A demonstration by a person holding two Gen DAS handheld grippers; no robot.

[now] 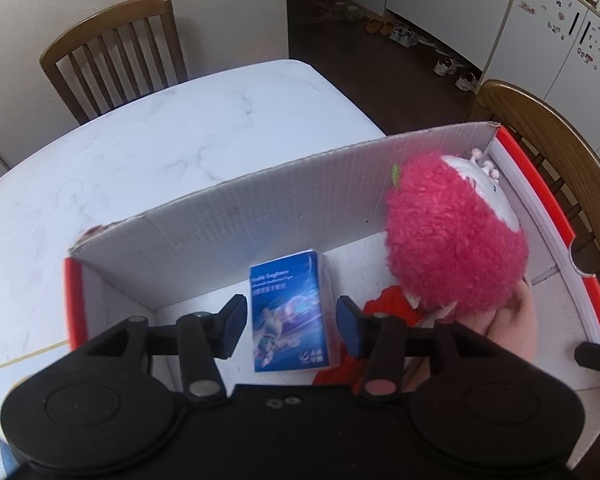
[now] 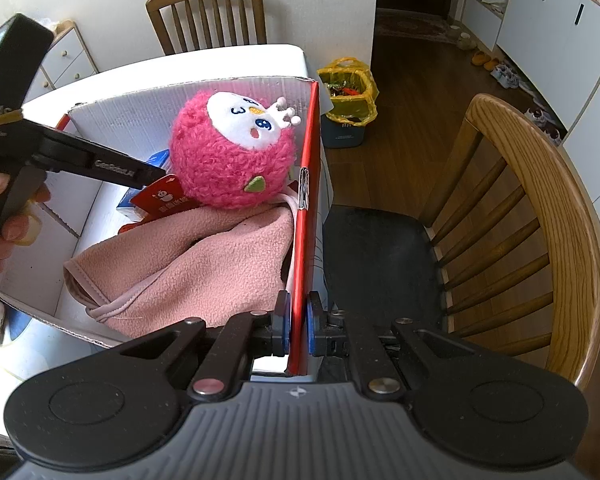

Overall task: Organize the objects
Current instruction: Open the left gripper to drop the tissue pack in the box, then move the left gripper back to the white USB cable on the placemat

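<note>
Against the red side wall of the cardboard box (image 2: pixel 305 200), the right gripper (image 2: pixel 298 328) is clamped shut, seemingly to steady the box. Inside the box, a blue tissue pack (image 1: pixel 290 312) is straddled by the half-open left gripper (image 1: pixel 290 326), its pads apart from the pack. Beside the pack, a pink plush toy (image 2: pixel 230 152) is propped on a pink cloth (image 2: pixel 188 264), so free room is left only by the box's opposite end wall.

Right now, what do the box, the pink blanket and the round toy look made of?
Box: corrugated cardboard, matte white inside with visible ribbing, glossy red outside; the right tongs pinch its wall. Blanket: soft fleece, judging by the nubby pile and stitched hem. Toy: shaggy magenta plush, with a smoother white fabric face.
</note>
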